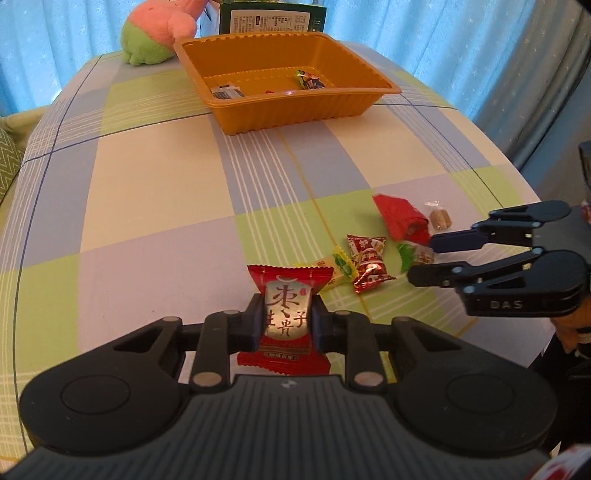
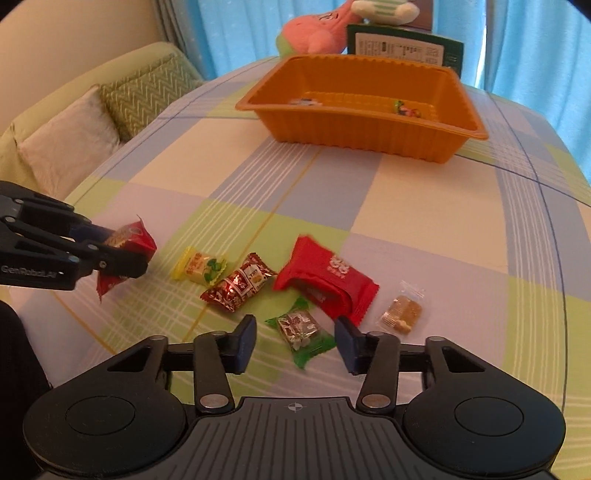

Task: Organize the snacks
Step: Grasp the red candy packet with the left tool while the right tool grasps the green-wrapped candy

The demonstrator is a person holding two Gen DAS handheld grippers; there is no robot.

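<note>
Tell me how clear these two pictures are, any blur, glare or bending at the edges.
Left wrist view: sharp, fisheye bows the checked tablecloth, light glares off the silver panel of the red candy in the left gripper. Right wrist view: same bowing, red packet slightly smeared, backlit blue curtains bright.

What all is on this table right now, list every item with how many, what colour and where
ribbed plastic tray: one, orange, far side of table; at least two wrapped snacks inside
plush toy: one, pink and green, behind tray
printed box: one, dark green, behind tray
large foil packet: one, red, near right gripper
clear-wrapped biscuit: one, tan, right of large packet
green-wrapped candy: one, between right gripper's fingers
red-and-silver candy: one, mid-row
yellow candy: one, left of it
red date candy: one, held in left gripper
left gripper: black, shut on candy
right gripper: black, open
</note>
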